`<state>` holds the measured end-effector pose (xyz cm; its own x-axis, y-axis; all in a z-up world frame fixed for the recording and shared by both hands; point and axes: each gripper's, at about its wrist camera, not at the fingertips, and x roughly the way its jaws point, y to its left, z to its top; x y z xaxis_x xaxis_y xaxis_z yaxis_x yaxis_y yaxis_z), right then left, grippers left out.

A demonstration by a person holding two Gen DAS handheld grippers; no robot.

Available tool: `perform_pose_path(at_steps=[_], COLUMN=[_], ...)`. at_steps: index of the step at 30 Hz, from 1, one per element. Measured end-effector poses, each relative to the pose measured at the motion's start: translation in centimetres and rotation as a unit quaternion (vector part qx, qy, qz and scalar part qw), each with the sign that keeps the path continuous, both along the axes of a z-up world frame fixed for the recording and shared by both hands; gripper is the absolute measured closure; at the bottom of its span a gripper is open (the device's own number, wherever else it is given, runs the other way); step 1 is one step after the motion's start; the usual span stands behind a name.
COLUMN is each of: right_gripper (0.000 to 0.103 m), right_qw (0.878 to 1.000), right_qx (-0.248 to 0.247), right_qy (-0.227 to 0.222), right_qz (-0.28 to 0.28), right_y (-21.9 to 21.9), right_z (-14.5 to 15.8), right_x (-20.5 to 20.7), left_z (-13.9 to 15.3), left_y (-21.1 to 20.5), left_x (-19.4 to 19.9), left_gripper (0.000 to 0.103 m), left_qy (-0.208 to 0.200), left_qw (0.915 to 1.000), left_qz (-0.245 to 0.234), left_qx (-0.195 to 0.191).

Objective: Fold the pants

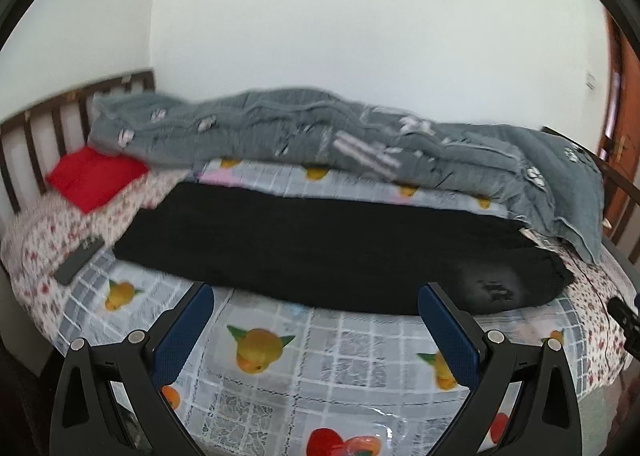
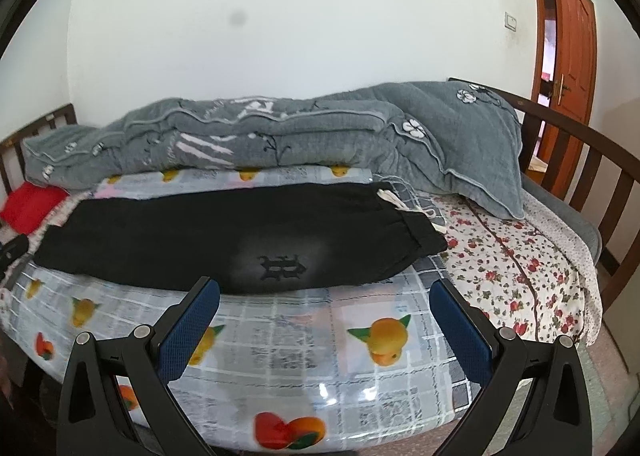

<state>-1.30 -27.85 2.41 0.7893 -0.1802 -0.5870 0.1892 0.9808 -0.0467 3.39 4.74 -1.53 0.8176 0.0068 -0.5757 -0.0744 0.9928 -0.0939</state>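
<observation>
I hold my left claw with its two fingers spread wide, nothing between them, the blue pads pebbled with a fine mesh grain on matte black angular arms. My right claw stands the same way, its fingers well apart and empty.

The black pants lie flat as a long, soft slab across the glossy plastic cover printed with grey-white checks and orange fruit. In the right wrist view they sit at twelve o'clock just past my fingertips, legs stacked, reaching toward ten o'clock. The gathered waistband points to one o'clock, with a pale cord trailing off it. A dark gothic emblem sits inside a faded grey patch on the near edge. In the left wrist view the pants are blurred, that patch near three o'clock of centre.

Behind them, at twelve o'clock, a rumpled grey quilt with white flowers is heaped along the wall. A red cushion lies at ten o'clock by the slatted wooden headboard, and a flat dark phone rests on the floral sheet.
</observation>
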Motion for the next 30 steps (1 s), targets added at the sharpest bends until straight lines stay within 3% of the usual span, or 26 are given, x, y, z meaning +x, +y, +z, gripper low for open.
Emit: perform_pose_path(at_steps=[9, 15, 19, 24, 27, 30], right_gripper=[0.031, 0.031, 0.031, 0.031, 0.030, 0.030], right_qw=[0.996, 0.992, 0.989, 0.982, 0.976, 0.978], right_qx=[0.039, 0.093, 0.113, 0.153, 0.184, 0.177], right_qy=[0.074, 0.078, 0.076, 0.089, 0.090, 0.083], right_qz=[-0.021, -0.046, -0.053, -0.066, -0.071, -0.074], right_y=[-4.9, -8.1, -9.1, -10.3, -10.7, -10.4], right_z=[-8.4, -12.2, -13.2, -15.0, -16.3, -16.6], right_x=[4.4, 6.8, 8.9, 12.7, 14.3, 15.6], left_z=[-9.2, -13.7, -15.9, -16.5, -17.0, -17.1], left_y=[7.7, 13.6, 16.7, 18.6, 20.3, 21.7], left_x=[3.9, 6.4, 8.3, 11.0, 13.4, 15.3], left_gripper=[0.003, 0.010, 0.019, 0.019, 0.027, 0.032], left_qy=[0.079, 0.125, 0.113, 0.081, 0.077, 0.078], left_qw=[0.9946, 0.9819, 0.9718, 0.9689, 0.9633, 0.9595], left_qz=[0.057, 0.106, 0.118, 0.108, 0.123, 0.141], left_qx=[-0.037, -0.095, -0.169, -0.207, -0.226, -0.231])
